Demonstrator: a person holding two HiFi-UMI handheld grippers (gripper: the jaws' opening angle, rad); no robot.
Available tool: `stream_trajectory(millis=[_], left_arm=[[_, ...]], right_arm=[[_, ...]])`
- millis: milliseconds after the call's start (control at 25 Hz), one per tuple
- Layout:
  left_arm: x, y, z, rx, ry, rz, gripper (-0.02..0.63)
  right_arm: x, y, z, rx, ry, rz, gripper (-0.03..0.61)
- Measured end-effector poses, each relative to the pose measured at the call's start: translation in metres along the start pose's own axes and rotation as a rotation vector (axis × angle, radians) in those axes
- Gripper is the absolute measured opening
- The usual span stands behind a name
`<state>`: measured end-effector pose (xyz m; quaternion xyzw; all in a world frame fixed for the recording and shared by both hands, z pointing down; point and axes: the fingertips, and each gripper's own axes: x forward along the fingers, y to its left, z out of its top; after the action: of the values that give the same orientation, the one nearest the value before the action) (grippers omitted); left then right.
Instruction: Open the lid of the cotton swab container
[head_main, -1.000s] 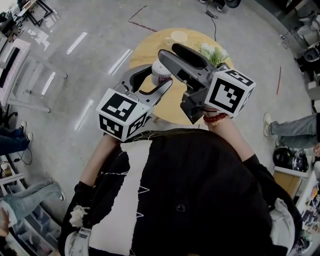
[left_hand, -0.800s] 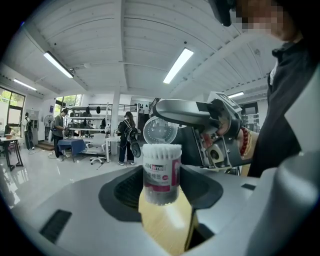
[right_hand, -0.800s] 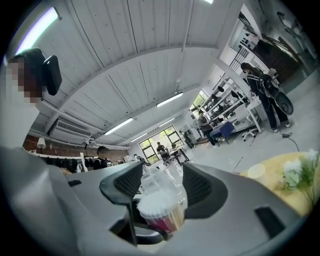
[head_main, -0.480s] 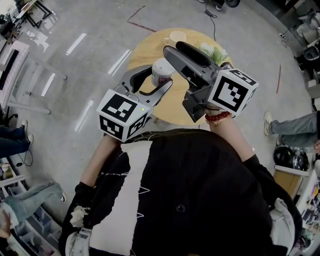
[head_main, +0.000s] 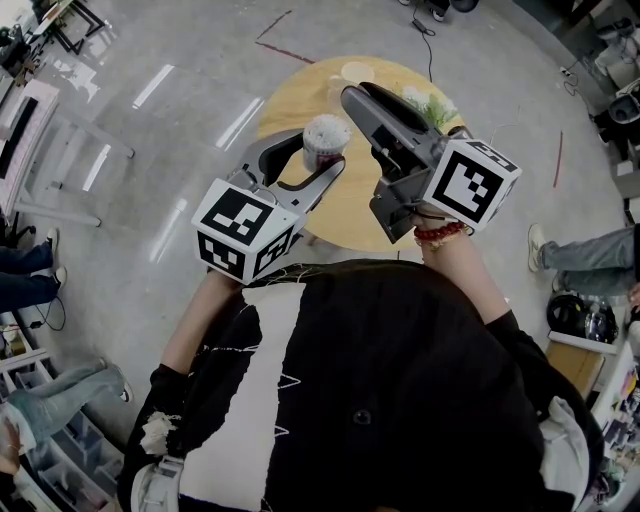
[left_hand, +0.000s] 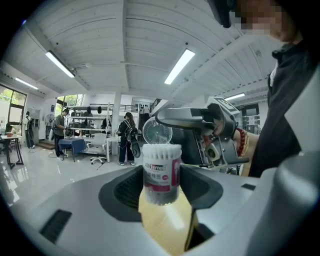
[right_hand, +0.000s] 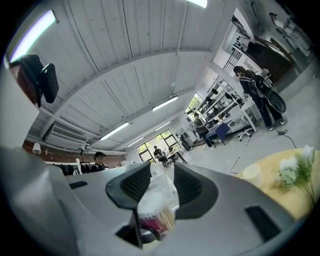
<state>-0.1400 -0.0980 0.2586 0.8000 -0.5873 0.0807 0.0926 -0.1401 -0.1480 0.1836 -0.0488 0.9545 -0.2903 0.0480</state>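
Observation:
A clear cotton swab container with a pink label sits between the jaws of my left gripper, which is shut on it above the round wooden table. In the left gripper view the container stands upright, its white swab tips bare at the top. Its clear round lid hangs just behind and above it. My right gripper has just been closing, and its pads now press on the lid. In the head view the right gripper reaches in just right of the container.
A small white cup and a bunch of white flowers stand on the table's far side. The grey floor lies all around the table. A seated person's legs are at the right, and other people are at the left edge.
The right gripper has drawn off to the right, away from the top of the container, and the white swab tips now show. The left gripper and container have not moved.

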Motion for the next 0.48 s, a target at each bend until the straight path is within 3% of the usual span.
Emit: stream_trajectory(millis=[160,480], left_arm=[[-0.0003,0.0001,0.003,-0.002,-0.001,-0.001,0.238],[-0.0003,-0.0001,0.0052,0.003,-0.008,-0.008,0.238]], right_arm=[[-0.0009,-0.0027,0.0021,0.026,-0.003,-0.013,0.124],[-0.0047,-0.0105,0.0067,0.018,-0.021,-0.047,0.12]])
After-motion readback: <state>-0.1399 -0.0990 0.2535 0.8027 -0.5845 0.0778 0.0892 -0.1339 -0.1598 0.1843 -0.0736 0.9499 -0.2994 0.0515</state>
